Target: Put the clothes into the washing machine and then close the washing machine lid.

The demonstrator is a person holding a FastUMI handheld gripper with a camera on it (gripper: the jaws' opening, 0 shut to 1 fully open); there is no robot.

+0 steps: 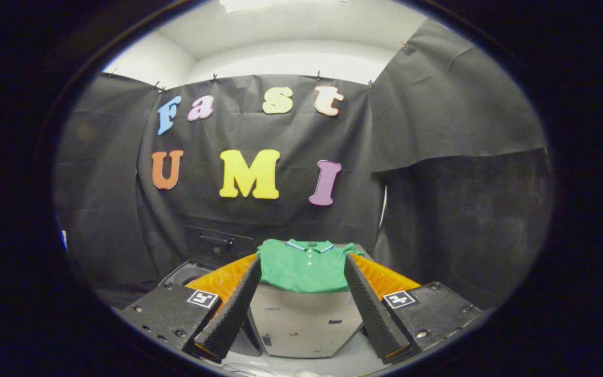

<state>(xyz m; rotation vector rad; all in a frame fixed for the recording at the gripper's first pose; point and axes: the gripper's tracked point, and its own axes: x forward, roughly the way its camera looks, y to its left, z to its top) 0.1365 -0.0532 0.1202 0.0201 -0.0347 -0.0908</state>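
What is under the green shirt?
The green shirt lies on a pale box-like stand, its front face showing below the hem. The top under the cloth is covered. The gripper has its jaws open, apart from the shirt.

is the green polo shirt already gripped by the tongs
No, the tongs stand open, with the green polo shirt lying folded just beyond their tips, untouched.

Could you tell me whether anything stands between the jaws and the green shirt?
Nothing visible does. The gripper is open, and the green shirt lies just ahead between its jaws, draped over a pale grey surface, with bare space between.
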